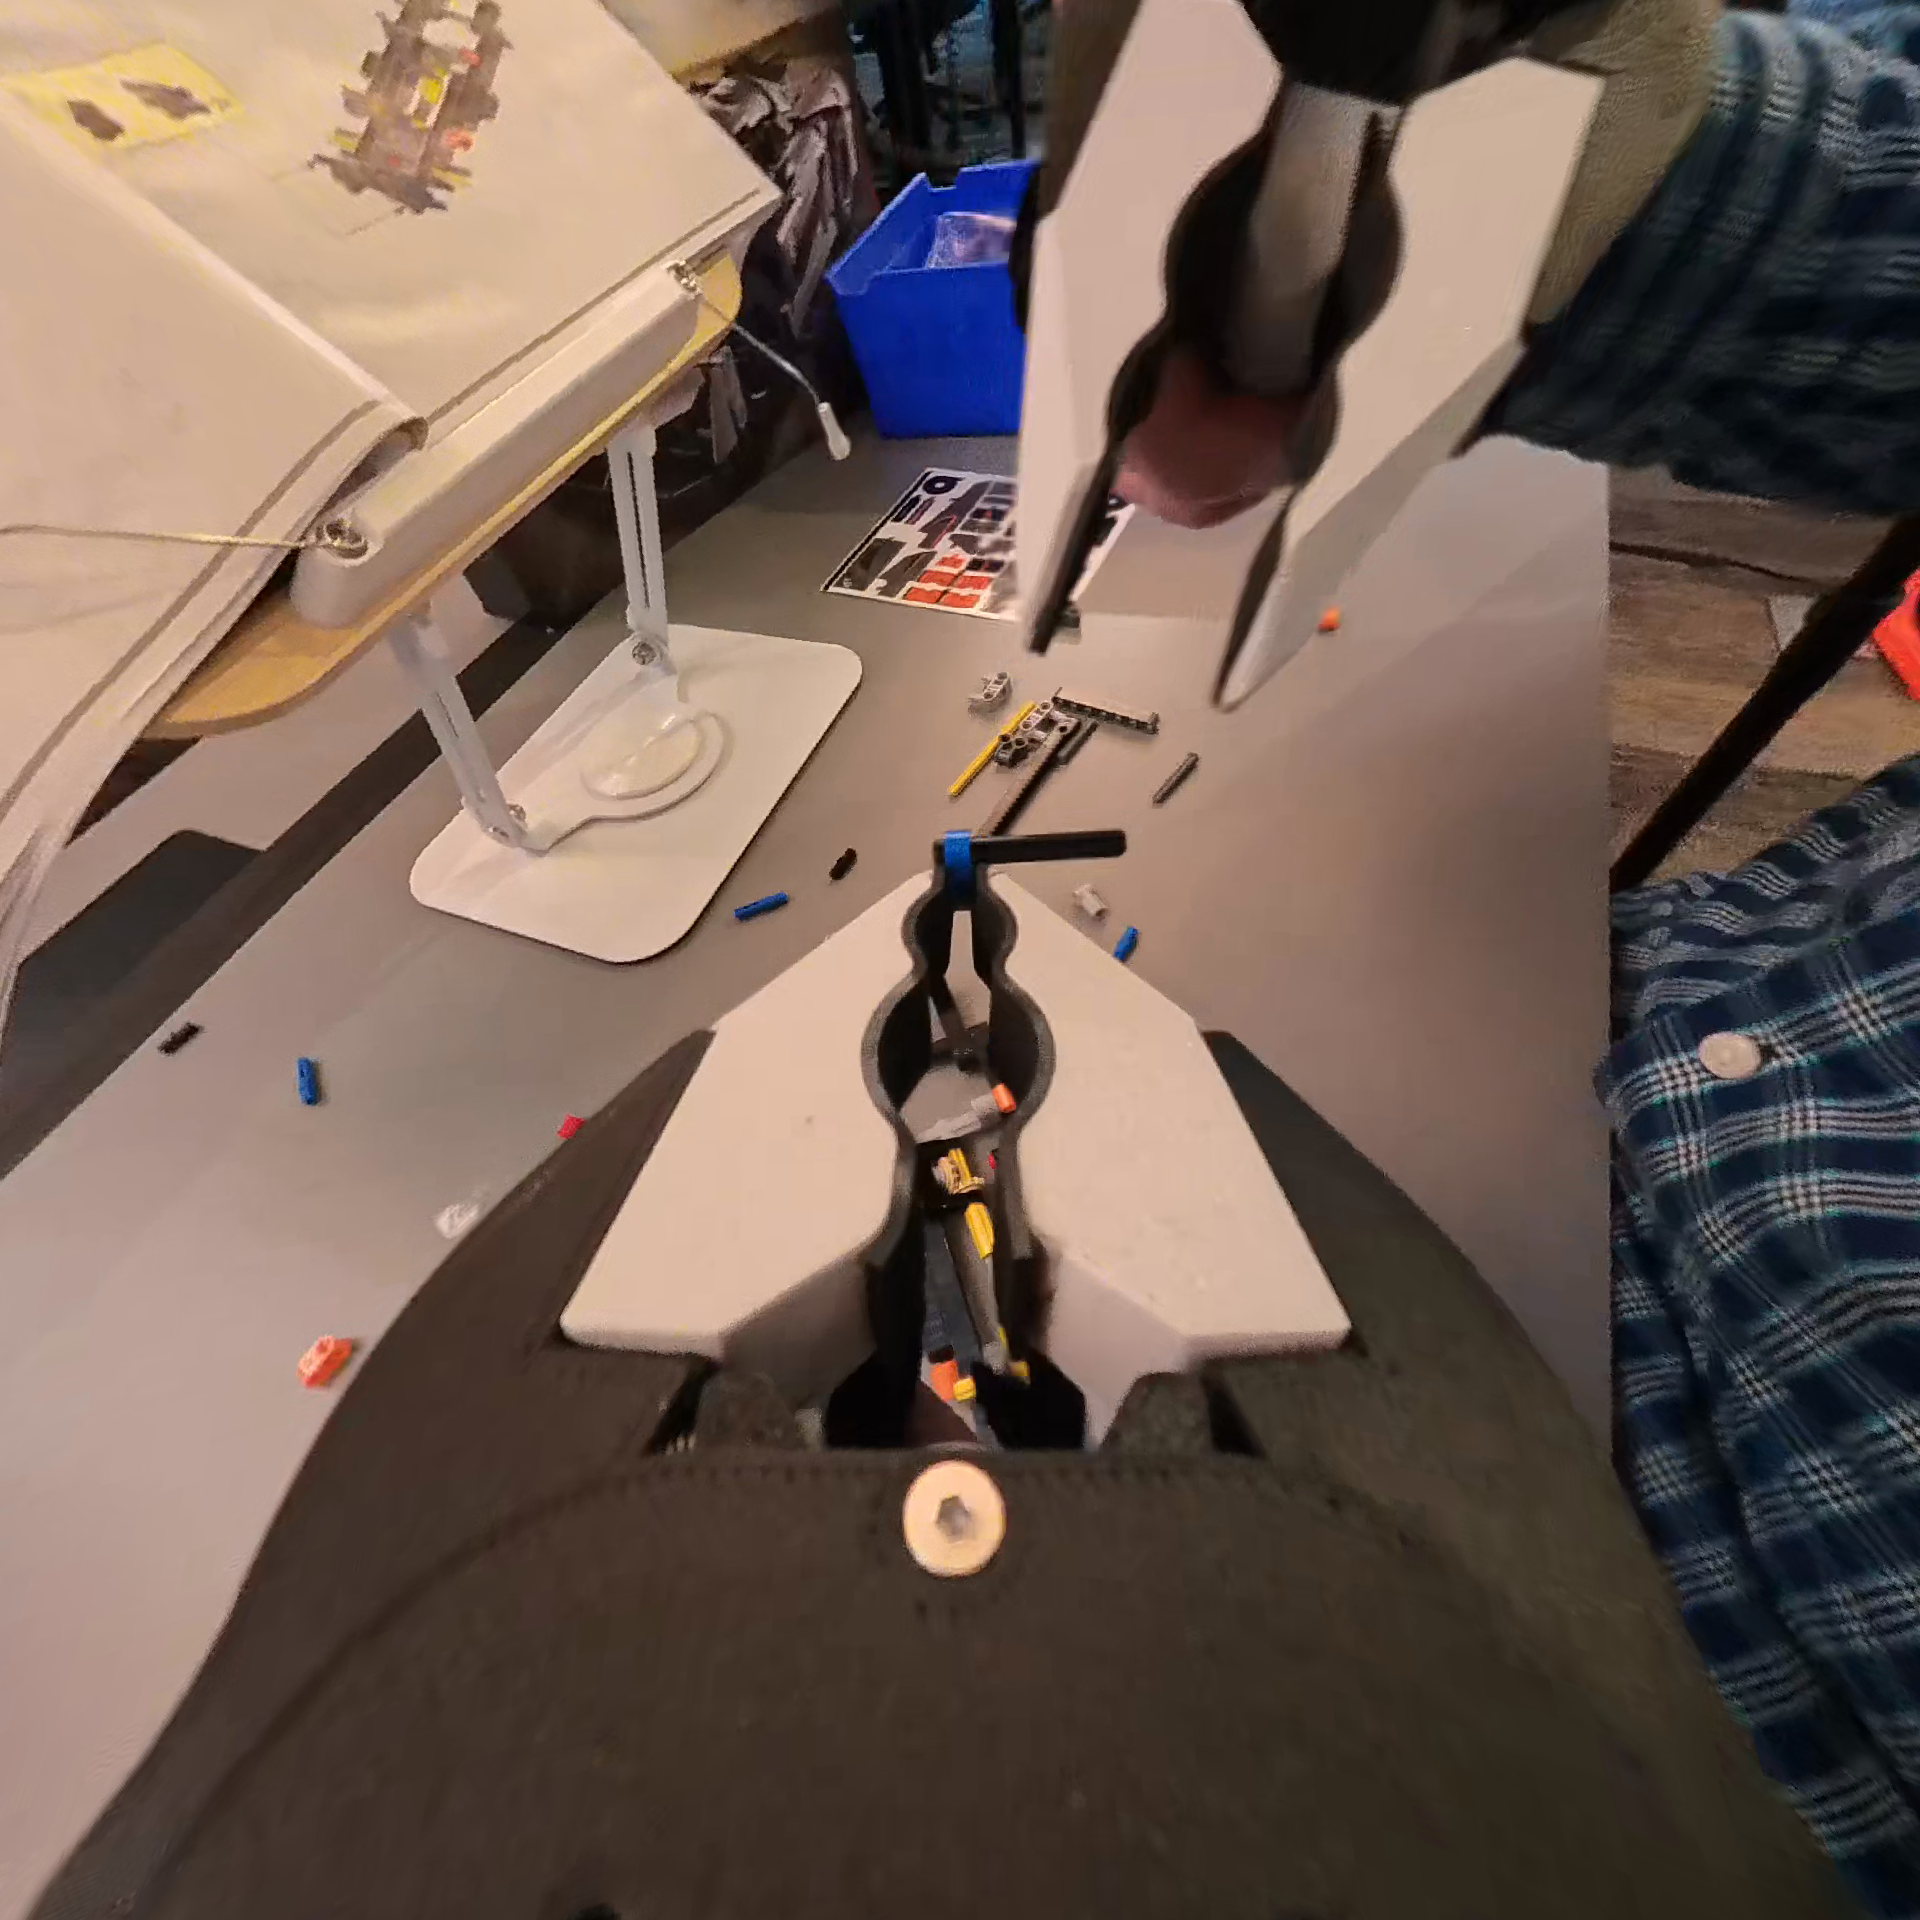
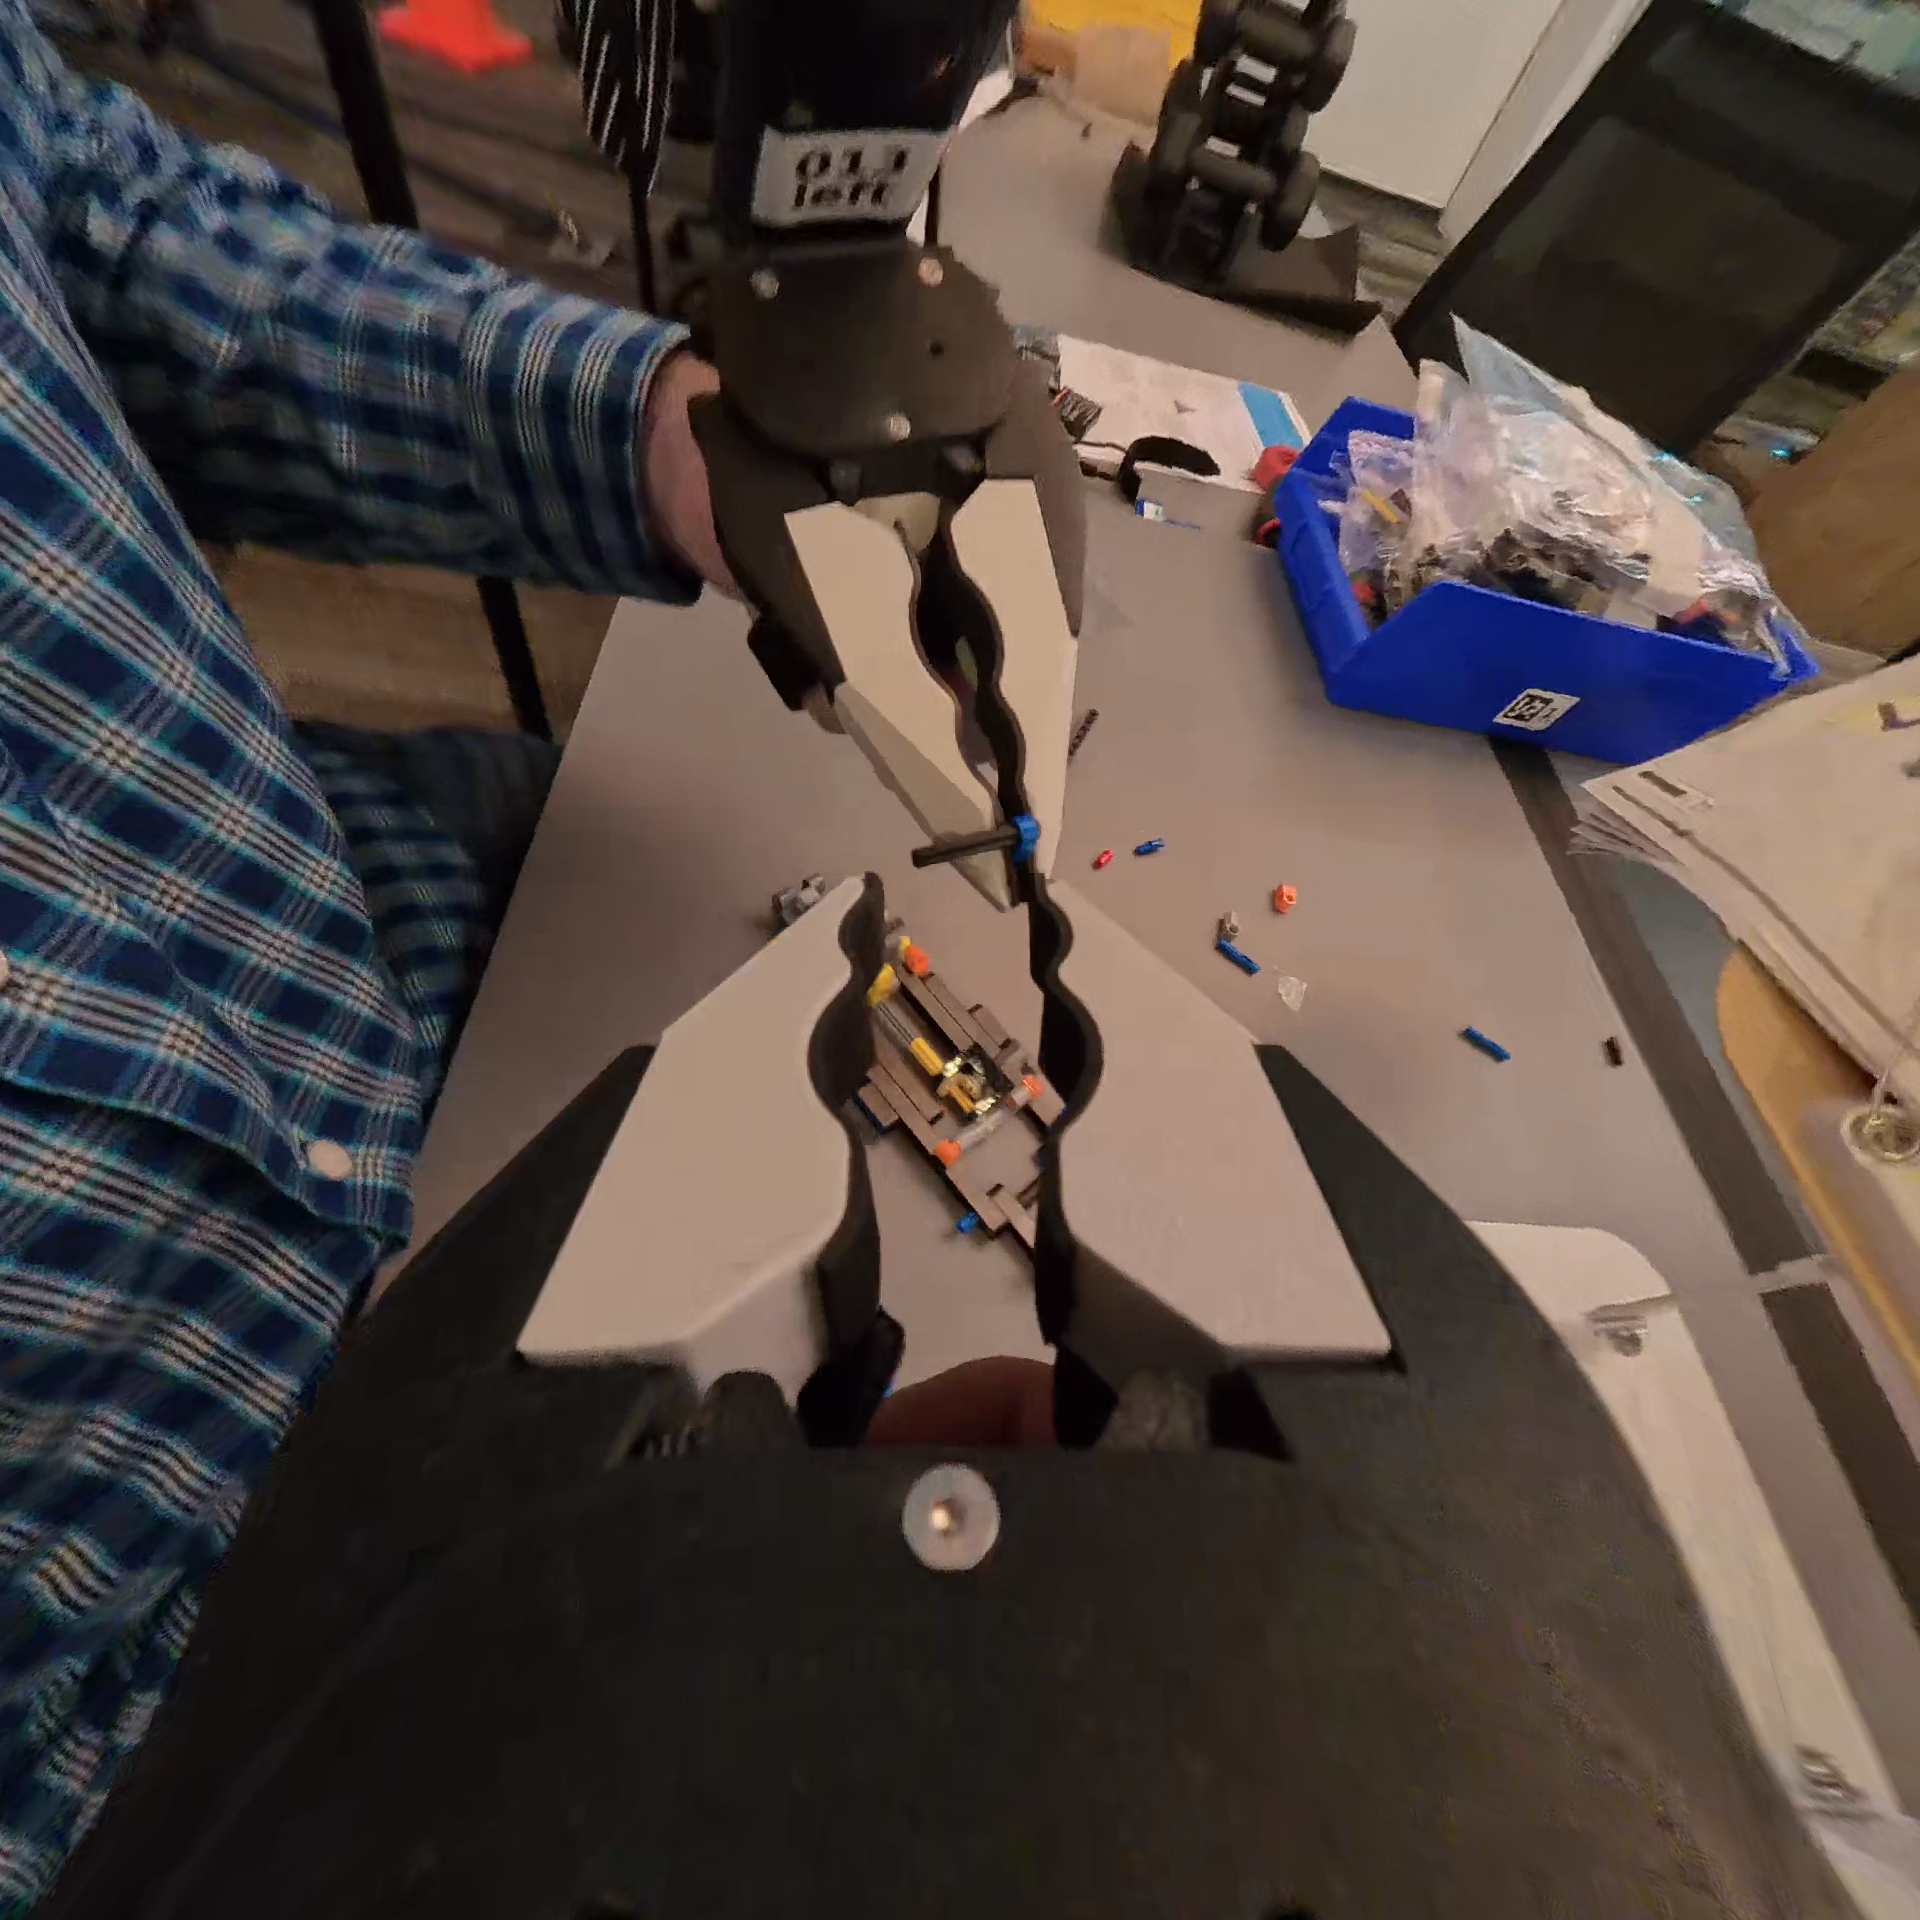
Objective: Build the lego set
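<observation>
My left gripper [image 1: 958, 896] is shut on a small blue connector [image 1: 956, 854] with a black axle [image 1: 1060, 844] sticking out to the right, held above the grey table [image 1: 1351, 935]. It also shows in the right wrist view [image 2: 1020, 875], with the blue connector [image 2: 1024, 831] at its tips. My right gripper [image 2: 956, 896] is open and empty, hovering over a black lego assembly [image 2: 956, 1081] with yellow and orange parts lying on the table. In the left wrist view the right gripper [image 1: 1143, 665] hangs open above a smaller black beam assembly [image 1: 1049, 727].
An instruction booklet [image 1: 312, 260] rests on a white stand [image 1: 644, 790] at the left. A blue bin [image 2: 1507, 644] holds bagged parts. A sticker sheet [image 1: 935, 561] lies farther back. Loose blue pins [image 1: 761, 906] and a red brick [image 1: 324, 1359] dot the table. A plaid sleeve [image 1: 1766, 1247] is at the right. The left gripper's tips are roughly 5 cm from the right gripper's.
</observation>
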`<state>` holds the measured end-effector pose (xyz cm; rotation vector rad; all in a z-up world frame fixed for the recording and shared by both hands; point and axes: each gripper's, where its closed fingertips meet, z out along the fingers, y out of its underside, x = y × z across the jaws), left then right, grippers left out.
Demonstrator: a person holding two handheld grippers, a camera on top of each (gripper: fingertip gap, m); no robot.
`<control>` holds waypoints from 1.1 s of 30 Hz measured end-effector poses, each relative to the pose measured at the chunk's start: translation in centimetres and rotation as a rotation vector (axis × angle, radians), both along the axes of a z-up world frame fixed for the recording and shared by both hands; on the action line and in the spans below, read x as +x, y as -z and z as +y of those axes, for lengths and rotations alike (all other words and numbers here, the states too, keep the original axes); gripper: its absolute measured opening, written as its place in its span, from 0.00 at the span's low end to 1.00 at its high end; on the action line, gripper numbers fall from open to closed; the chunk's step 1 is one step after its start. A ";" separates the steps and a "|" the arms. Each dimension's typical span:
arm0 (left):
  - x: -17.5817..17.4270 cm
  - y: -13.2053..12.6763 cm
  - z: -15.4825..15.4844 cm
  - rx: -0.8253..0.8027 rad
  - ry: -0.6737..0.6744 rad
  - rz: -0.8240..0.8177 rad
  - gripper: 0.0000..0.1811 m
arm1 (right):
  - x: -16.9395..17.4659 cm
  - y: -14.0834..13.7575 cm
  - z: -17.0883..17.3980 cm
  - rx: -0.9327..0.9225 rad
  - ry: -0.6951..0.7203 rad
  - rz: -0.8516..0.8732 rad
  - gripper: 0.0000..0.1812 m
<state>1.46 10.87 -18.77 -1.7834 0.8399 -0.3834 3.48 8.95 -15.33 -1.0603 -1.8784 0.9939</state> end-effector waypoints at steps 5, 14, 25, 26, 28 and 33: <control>-0.5 0.9 1.4 0.004 -0.125 0.044 0.00 | -1.1 0.0 1.1 -0.121 0.181 0.044 0.09; -0.9 1.2 2.6 0.012 -0.241 0.026 0.00 | -2.9 1.1 1.6 -0.100 0.354 0.060 0.10; -3.2 0.3 3.4 0.057 -0.371 -0.045 0.01 | -4.5 0.7 2.3 -0.177 0.421 0.103 0.07; -3.6 0.1 3.5 0.068 -0.390 -0.052 0.01 | -4.6 0.7 2.4 -0.205 0.426 0.107 0.08; -4.1 -0.3 3.5 0.098 -0.405 -0.061 0.01 | -4.8 0.3 2.5 -0.268 0.431 0.127 0.08; -5.3 -1.2 3.6 0.169 -0.457 -0.072 0.00 | -5.6 0.0 2.5 -0.353 0.437 0.141 0.09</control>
